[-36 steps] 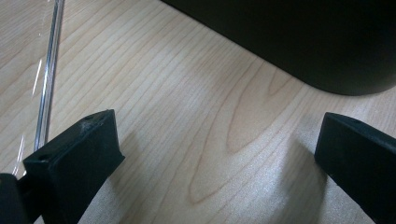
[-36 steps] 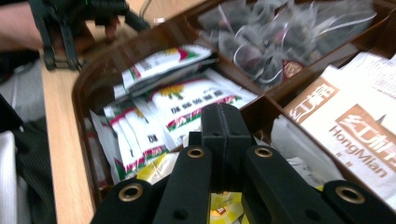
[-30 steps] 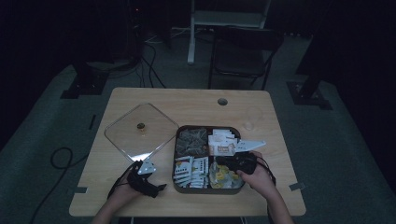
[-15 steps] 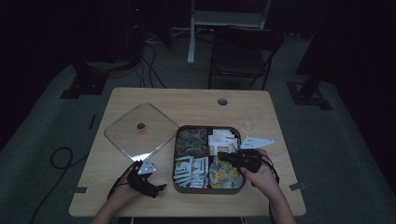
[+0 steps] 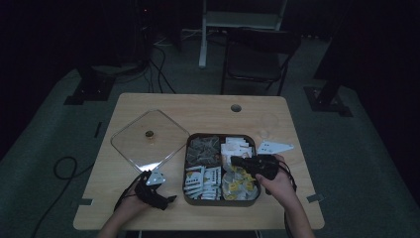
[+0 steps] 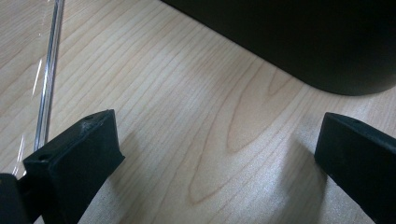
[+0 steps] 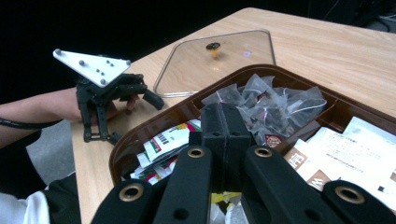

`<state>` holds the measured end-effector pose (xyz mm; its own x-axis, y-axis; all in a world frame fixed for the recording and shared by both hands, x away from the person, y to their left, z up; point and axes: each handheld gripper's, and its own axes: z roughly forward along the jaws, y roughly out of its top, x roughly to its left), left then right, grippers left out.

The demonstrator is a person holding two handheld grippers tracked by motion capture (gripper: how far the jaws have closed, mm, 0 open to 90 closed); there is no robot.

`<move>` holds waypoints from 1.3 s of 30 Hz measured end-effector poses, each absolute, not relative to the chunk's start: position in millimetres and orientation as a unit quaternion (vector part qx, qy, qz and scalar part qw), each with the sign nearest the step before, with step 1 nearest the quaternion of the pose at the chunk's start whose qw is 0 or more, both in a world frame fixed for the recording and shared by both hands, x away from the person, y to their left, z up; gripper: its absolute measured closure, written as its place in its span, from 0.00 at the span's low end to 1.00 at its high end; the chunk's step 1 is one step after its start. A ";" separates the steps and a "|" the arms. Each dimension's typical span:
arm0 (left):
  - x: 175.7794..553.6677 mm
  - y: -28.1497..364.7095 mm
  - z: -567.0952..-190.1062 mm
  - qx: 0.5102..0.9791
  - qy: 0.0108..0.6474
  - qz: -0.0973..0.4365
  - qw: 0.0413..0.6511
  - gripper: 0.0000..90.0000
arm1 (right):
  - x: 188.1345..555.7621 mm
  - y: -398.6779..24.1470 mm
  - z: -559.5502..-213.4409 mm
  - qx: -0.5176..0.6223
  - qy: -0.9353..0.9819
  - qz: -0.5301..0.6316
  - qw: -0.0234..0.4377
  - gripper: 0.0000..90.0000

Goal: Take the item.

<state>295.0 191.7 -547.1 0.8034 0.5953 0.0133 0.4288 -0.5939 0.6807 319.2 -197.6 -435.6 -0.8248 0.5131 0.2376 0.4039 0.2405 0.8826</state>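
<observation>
The right gripper (image 7: 226, 140) hangs over the brown compartment tray (image 5: 187, 196) with its jaws pressed flat together and nothing visible between them, so any packet it wants has yet to be taken. Just ahead of its tips lies the compartment of clear tea sachets (image 7: 266, 105); to its right sit white paper packets (image 7: 359, 154), to its left striped sachets (image 7: 170, 137), and yellow packets (image 5: 236, 182) lie beneath it. To pick well, it would likely need to spread the jaws before descending, settle on one packet edge instead of a heap, and close gently so neighbours are not dragged out. The left gripper (image 6: 217, 154) rests wide open and empty on the worktop (image 6: 187, 107), the tray's dark wall ahead of it and the clear glass lid (image 5: 148, 141) at its left jaw; it could steady the tray.
</observation>
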 end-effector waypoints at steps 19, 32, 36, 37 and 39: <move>295.1 191.8 -547.0 0.885 0.289 0.121 0.345 0.01 | 340.1 -207.1 -425.1 0.312 0.763 0.560 0.081 1.00; 295.1 191.8 -547.0 0.885 0.289 0.121 0.344 0.01 | 366.4 -228.5 -407.3 0.337 0.736 0.575 0.118 1.00; 295.2 191.8 -547.0 0.885 0.288 0.121 0.344 0.01 | 374.8 -237.5 -403.7 0.349 0.725 0.578 0.134 1.00; 295.2 191.8 -547.0 0.885 0.288 0.121 0.344 0.01 | 377.3 -239.8 -402.9 0.351 0.725 0.577 0.136 1.00; 295.2 191.9 -546.9 0.886 0.288 0.121 0.344 0.01 | 382.2 -244.2 -401.5 0.358 0.720 0.575 0.149 1.00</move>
